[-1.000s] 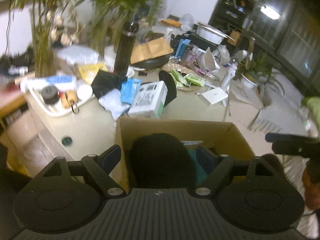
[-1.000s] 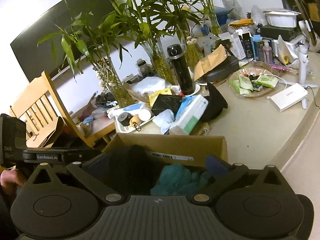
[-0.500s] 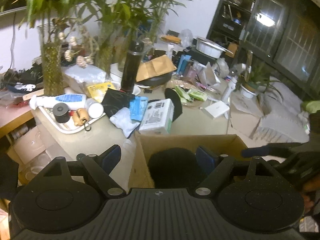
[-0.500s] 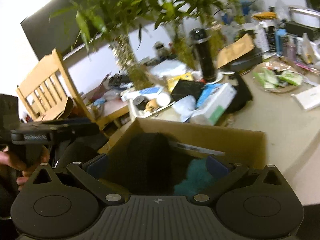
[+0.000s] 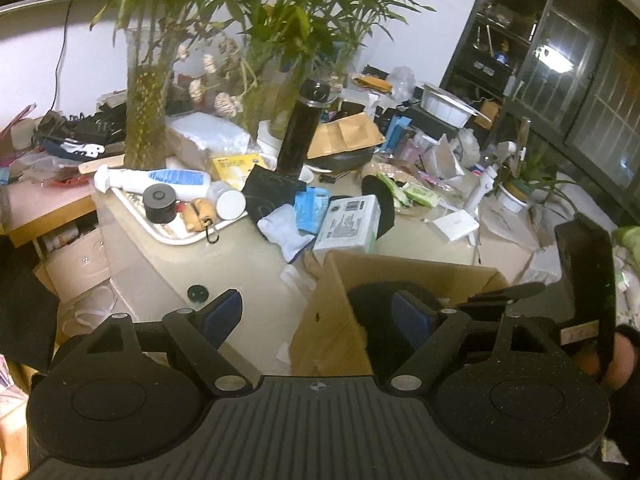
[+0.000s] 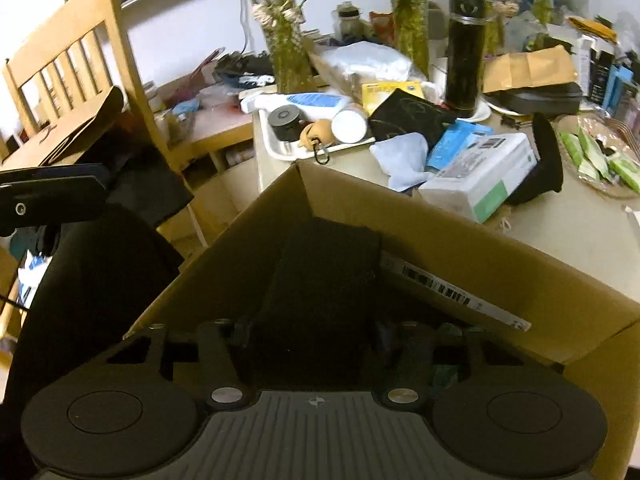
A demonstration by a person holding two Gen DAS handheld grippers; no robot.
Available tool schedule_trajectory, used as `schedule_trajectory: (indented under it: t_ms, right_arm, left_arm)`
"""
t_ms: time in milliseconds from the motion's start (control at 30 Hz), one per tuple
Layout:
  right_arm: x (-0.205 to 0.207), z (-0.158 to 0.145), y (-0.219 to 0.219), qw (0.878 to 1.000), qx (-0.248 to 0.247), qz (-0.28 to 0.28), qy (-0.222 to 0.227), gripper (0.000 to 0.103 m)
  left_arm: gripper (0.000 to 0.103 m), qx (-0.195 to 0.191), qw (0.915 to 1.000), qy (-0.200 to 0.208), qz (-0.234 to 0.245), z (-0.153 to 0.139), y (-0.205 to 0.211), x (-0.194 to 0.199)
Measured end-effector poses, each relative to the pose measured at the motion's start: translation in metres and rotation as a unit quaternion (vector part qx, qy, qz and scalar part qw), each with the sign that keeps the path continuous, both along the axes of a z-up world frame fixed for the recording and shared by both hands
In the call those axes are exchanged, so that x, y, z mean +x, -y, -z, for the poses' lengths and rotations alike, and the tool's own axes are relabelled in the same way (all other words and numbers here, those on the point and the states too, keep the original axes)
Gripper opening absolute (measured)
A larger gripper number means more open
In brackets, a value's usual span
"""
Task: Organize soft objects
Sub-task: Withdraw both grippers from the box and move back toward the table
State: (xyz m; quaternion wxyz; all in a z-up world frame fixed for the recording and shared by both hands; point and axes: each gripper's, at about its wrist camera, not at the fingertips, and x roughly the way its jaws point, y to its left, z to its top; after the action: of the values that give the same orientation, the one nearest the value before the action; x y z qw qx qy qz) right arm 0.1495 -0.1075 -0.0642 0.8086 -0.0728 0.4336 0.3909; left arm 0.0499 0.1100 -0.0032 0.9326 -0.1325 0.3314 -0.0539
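Note:
An open cardboard box [image 6: 440,240] sits at the table's near edge with a black soft item [image 6: 328,264] standing inside. My right gripper [image 6: 328,332] is down in the box, its jaws closing around that item. A dark gap still shows beside the right finger. In the left wrist view the box [image 5: 400,268] lies to the right, with the black item [image 5: 372,300] in it. My left gripper [image 5: 316,314] stands open and holds nothing, astride the box's left wall. The right gripper [image 5: 584,280] is beside it in a hand. A light blue cloth [image 5: 280,228] and a black cap [image 5: 384,204] lie on the table.
A white tray [image 5: 168,236] with a lotion bottle, a white tissue pack [image 5: 348,224], a black flask [image 5: 304,128] and glass vases of bamboo [image 5: 146,112] crowd the table behind the box. A wooden chair [image 6: 80,48] stands at the left, near the table edge.
The right gripper sank into the box and its jaws narrowed around the black item. The left gripper slid left, so the box now lies to its right.

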Motion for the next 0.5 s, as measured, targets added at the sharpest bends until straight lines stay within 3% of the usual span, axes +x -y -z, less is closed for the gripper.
schedule_trajectory:
  t_ms: [200,300,367,433,500]
  right_arm:
    - [0.002,-0.012,-0.002,0.995,-0.018,-0.090,0.028,0.052]
    - [0.013,-0.011,-0.006,0.991,-0.021,-0.132,0.014,0.054]
    - [0.021,-0.006,-0.009,0.991,-0.038,-0.132,0.006,0.064]
    - [0.027,-0.005,-0.008,0.992,-0.047,-0.118,0.009,0.080]
    - [0.029,-0.009,-0.002,0.994,-0.042,-0.104,0.015,0.085]
  left_arm:
    - [0.083,-0.007,0.9999,-0.001,-0.009,0.001,-0.005,-0.001]
    - [0.083,-0.003,1.0000,0.001,-0.005,-0.001,-0.001,-0.001]
    - [0.083,-0.001,1.0000,0.003,-0.002,-0.002,0.002,-0.001]
    - [0.083,0.002,1.0000,0.005,0.002,-0.004,0.005,-0.001]
    - [0.083,0.009,0.9999,0.008,0.005,-0.006,0.008,-0.001]
